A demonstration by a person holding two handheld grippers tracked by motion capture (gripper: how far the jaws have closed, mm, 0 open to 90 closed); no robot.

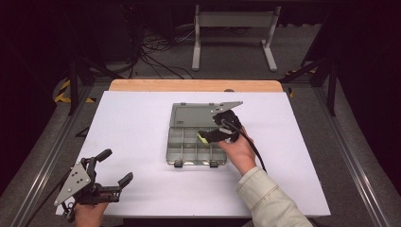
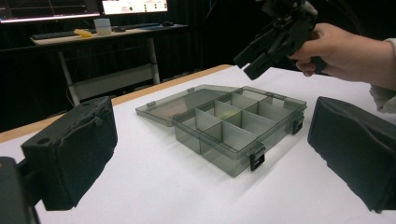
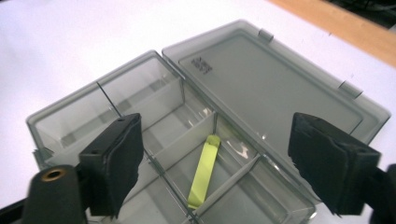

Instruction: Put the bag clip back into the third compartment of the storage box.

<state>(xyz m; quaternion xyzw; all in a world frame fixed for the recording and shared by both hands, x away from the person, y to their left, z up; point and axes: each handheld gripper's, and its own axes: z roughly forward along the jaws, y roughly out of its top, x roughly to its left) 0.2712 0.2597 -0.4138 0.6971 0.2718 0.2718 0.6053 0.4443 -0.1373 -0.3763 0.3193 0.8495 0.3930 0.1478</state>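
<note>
From above, my right tongs cover part of the box, so I can't identify the yellow strip. The right tongs' picture crops the box's near corner.

- Organizer box lid: a small patch of embossed lettering sits near one corner of its inner face, in the right gripper view, too small and blurred to read.
- Monitor screens behind the table show bright lines and spots; nothing on them is legible.

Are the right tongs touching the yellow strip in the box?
Apart. Right gripper view: the right tongs stand open, jaws either side of the yellow strip, which lies untouched in its compartment.
</note>
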